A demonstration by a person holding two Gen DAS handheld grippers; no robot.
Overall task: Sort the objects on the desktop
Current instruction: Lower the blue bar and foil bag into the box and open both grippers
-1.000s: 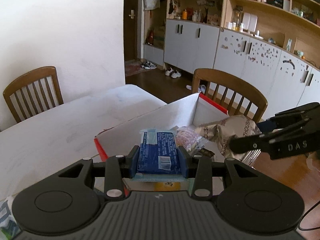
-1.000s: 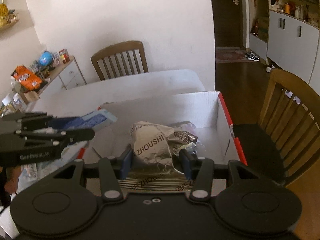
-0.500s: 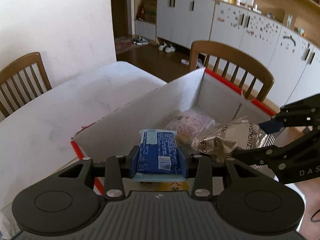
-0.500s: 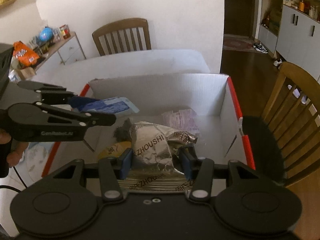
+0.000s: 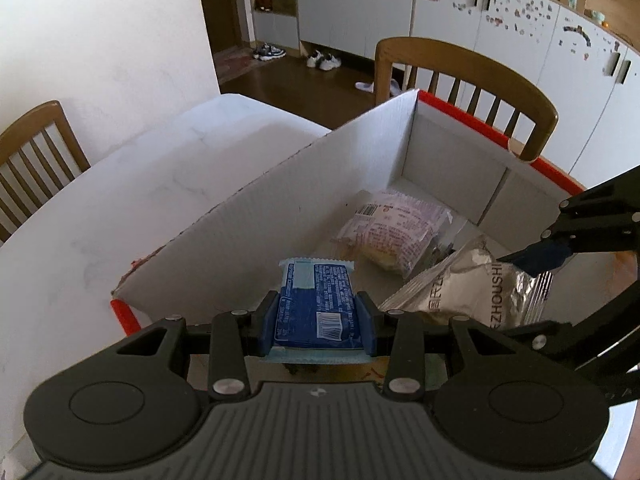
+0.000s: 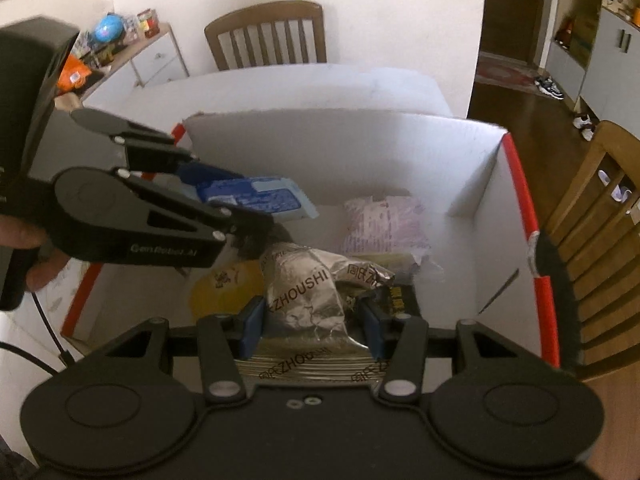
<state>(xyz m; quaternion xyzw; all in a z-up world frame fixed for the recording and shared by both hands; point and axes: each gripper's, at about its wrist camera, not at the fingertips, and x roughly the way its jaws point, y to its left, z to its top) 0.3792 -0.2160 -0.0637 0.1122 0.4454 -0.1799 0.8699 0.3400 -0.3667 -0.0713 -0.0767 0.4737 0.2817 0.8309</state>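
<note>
The left gripper [image 5: 318, 322] was closed on a blue packet [image 5: 316, 306] and held it above the open cardboard box [image 5: 348, 160]. The right gripper [image 6: 312, 330] was closed on a silver foil bag [image 6: 308, 292], also above the box. Inside the box lay a pink packet [image 5: 390, 234], a yellow packet [image 6: 224, 288] and a dark packet [image 6: 396, 300]. The box stood on the white worktop [image 5: 120, 192], with a wooden chair [image 5: 464, 80] just behind it.
</note>
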